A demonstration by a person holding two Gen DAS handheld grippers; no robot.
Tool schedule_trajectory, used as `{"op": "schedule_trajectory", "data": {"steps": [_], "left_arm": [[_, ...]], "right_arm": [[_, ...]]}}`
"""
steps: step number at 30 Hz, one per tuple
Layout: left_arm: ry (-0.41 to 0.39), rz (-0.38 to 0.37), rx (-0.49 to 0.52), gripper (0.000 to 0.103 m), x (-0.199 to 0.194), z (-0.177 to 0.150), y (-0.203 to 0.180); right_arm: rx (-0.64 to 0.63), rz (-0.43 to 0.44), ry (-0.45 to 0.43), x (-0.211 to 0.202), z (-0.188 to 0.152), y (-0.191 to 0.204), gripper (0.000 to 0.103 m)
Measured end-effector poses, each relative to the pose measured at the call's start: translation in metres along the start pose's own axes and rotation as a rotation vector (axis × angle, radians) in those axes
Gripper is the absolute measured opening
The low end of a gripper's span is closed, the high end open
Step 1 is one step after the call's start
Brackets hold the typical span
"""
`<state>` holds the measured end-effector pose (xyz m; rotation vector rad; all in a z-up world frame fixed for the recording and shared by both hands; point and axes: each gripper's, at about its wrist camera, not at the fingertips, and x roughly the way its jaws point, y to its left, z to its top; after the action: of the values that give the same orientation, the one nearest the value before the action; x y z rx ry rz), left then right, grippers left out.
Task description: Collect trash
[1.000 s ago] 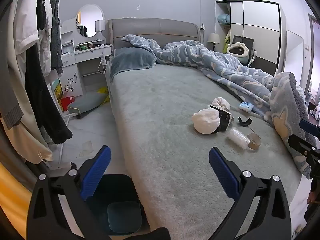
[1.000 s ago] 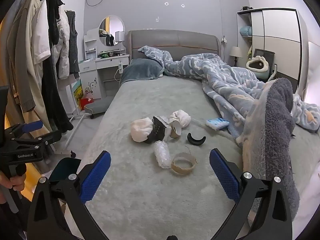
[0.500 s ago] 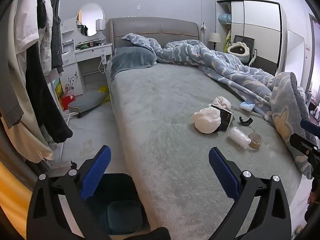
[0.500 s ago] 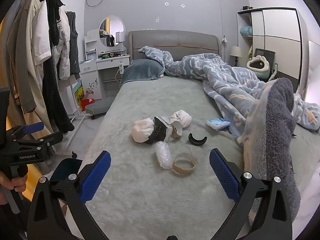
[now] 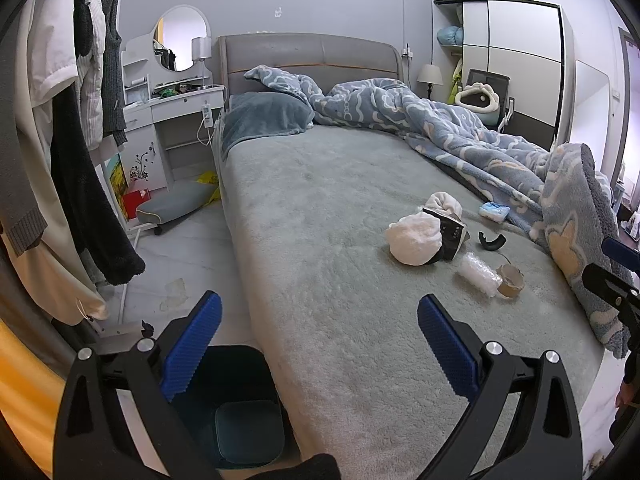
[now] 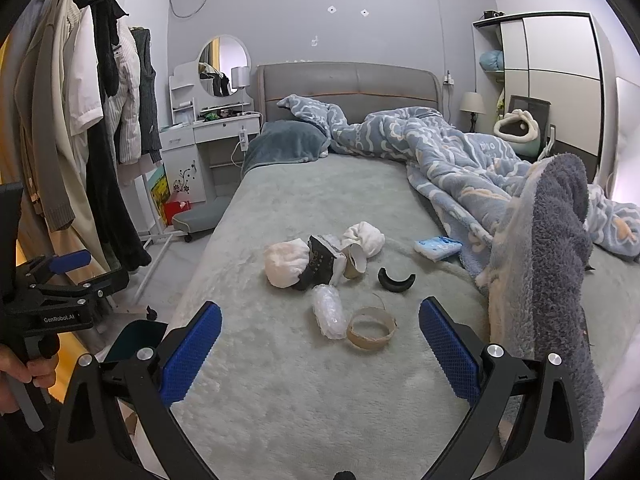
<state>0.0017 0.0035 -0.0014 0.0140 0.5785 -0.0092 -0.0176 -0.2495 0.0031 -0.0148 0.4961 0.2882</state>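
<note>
Trash is all sitting in one loose cluster on the grey bed cover point(image 6: 280, 380), a bit past the right gripper point(image 6: 320, 336) and roughly centred between its blue pads. Counting it up: one cardboard tape ring point(image 6: 371, 328) nearest the jaws, one clear plastic wad point(image 6: 329, 314) touching it on the left, one black curved piece point(image 6: 396, 279) further back on the right, one small paper cup point(image 6: 355, 263) lying on its side, one dark carton point(image 6: 320, 264), two white crumpled wads point(image 6: 286, 264) either side of the carton, and one blue-white packet point(image 6: 437, 247) far right by the blue patterned blanket point(image 6: 460, 160).

Right gripper's jaws are spread wide and holding nothing, hanging over the near part of the bed with the ring and plastic wad just ahead of the gap.

Left gripper point(image 5: 318, 344) is also wide open with nothing in it, off near the left edge of the bed. From its view the trash is well off to the right and further away. One dark bin point(image 5: 240, 400) sits on the floor right below its left finger. A hand point(image 6: 18, 368) grips the left tool's handle in the right-wrist view.
</note>
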Motion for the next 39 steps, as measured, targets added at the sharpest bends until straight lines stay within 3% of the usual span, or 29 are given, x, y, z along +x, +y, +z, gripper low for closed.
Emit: {"op": "schedule_trajectory", "data": {"steps": [39], "left_arm": [[0.003,0.002,-0.001,0.1,0.0005,0.0002,-0.0007]], "right_arm": [[0.002,0.004,-0.002,0.0021,0.0,0.004,0.1]]}}
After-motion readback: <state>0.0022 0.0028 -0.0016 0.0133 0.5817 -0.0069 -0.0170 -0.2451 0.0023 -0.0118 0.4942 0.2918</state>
